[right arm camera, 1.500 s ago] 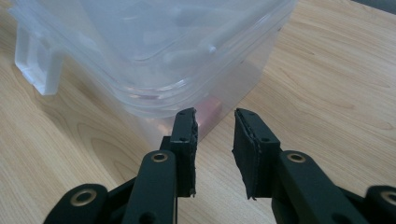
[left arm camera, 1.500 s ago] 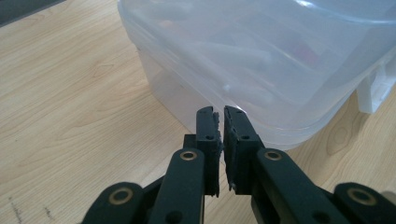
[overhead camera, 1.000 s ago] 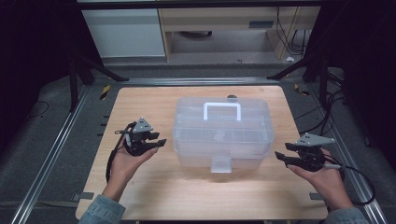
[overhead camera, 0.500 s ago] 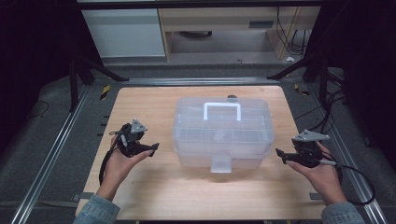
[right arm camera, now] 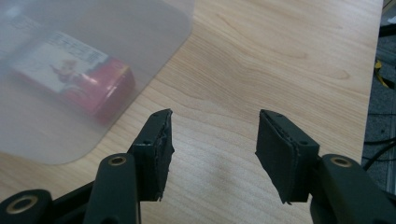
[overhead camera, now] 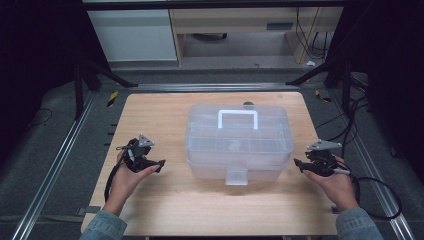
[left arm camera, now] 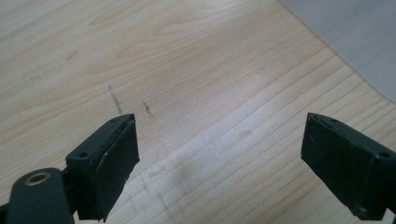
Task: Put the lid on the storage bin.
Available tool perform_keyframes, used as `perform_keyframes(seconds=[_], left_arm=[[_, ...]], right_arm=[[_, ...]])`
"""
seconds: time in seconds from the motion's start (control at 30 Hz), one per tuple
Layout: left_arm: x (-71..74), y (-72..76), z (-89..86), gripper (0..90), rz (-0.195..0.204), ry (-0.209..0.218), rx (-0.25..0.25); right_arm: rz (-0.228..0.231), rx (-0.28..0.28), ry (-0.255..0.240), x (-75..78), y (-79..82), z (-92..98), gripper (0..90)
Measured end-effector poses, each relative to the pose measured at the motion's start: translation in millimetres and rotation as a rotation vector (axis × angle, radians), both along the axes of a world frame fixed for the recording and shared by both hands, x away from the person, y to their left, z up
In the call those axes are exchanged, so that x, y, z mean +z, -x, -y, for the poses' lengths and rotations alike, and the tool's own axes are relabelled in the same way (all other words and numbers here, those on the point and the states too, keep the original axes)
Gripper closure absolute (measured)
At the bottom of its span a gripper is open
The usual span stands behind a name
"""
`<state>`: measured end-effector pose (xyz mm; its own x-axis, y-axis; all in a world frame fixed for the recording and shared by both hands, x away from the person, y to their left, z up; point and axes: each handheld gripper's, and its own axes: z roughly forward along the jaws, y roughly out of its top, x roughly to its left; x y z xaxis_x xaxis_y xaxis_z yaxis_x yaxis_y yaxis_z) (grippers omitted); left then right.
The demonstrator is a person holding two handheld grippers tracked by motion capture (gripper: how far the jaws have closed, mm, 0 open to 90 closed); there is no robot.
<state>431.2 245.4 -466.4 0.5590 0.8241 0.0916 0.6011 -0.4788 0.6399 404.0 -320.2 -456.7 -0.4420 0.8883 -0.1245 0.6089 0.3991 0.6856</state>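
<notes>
A clear plastic storage box [overhead camera: 237, 142] with a white handle [overhead camera: 238, 118] and a front latch [overhead camera: 236, 176] stands closed in the middle of the wooden table [overhead camera: 160, 115]. My left gripper [overhead camera: 159, 165] is low over the wood to the box's left and points at it. Its jaws [left arm camera: 219, 135] are open and have just been opening, with nothing between them. My right gripper [overhead camera: 297, 164] is on the box's right side, close to its corner [right arm camera: 70, 70]. Its jaws [right arm camera: 214, 135] are open but have just been closing, with bare wood between them. A red packet [right arm camera: 79, 77] shows through the wall.
Metal rails [overhead camera: 60, 160] run along both sides of the table. Black cables [overhead camera: 380, 200] trail off the right edge. A white cabinet [overhead camera: 132, 35] and a desk stand beyond the far edge.
Both hands have sunk toward the tabletop and drifted slightly. The left gripper's jaws have spread wider. The box has not moved.
</notes>
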Motion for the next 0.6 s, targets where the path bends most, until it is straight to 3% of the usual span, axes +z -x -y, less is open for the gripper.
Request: perform_keyframes(seconds=[0.13, 0.27, 0.33, 0.6], left_arm=[[-10.5, -5.0, -1.5, 8.1, -0.017, -0.016, 0.006], [-16.6, -13.0, -5.8, 6.0, -0.017, 0.000, 0.017], [-17.7, -15.4, -7.3, 5.9, -0.017, -0.001, 0.024], [-29.1, -33.9, -17.7, 5.8, -0.011, -0.007, 0.066]], right_arm=[[-0.021, -0.006, 0.021, -8.8, -10.0, 0.3, 44.3], [-0.031, -0.040, 0.034, -16.2, -26.2, 2.8, 31.8], [-0.027, -0.048, 0.037, -17.4, -29.6, 3.7, 30.3], [0.001, -0.157, -0.014, -25.2, -55.0, 17.3, 21.1]])
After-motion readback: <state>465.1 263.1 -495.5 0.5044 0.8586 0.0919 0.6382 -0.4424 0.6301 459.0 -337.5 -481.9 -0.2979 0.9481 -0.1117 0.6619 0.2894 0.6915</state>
